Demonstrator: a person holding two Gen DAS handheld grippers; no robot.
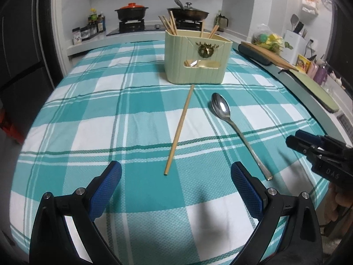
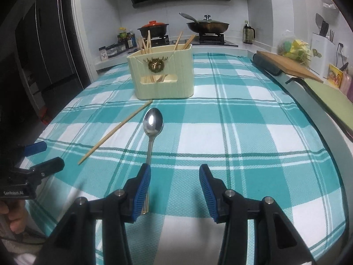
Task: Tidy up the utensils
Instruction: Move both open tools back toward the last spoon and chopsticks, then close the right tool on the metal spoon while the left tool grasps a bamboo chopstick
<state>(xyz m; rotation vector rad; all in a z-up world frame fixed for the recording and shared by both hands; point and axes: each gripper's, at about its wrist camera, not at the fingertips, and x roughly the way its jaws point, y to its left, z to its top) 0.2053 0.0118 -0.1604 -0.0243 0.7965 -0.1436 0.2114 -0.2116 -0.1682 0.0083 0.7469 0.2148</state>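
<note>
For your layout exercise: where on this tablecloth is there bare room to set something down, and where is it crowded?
Free: the cloth left of the chopstick, and right of the spoon toward the counter edge. Crowded: the strip before the holder, where both lie.

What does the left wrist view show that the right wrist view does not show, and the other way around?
Only the left wrist view shows the whole spoon, with its handle end free on the cloth, and the left gripper from behind, jaws open and empty.

Only the right wrist view shows the right gripper from behind, jaws open, one finger covering part of the spoon handle.

Both show the chopstick lying on the checked cloth, the cream holder with chopsticks standing in it, and the stove behind.
</note>
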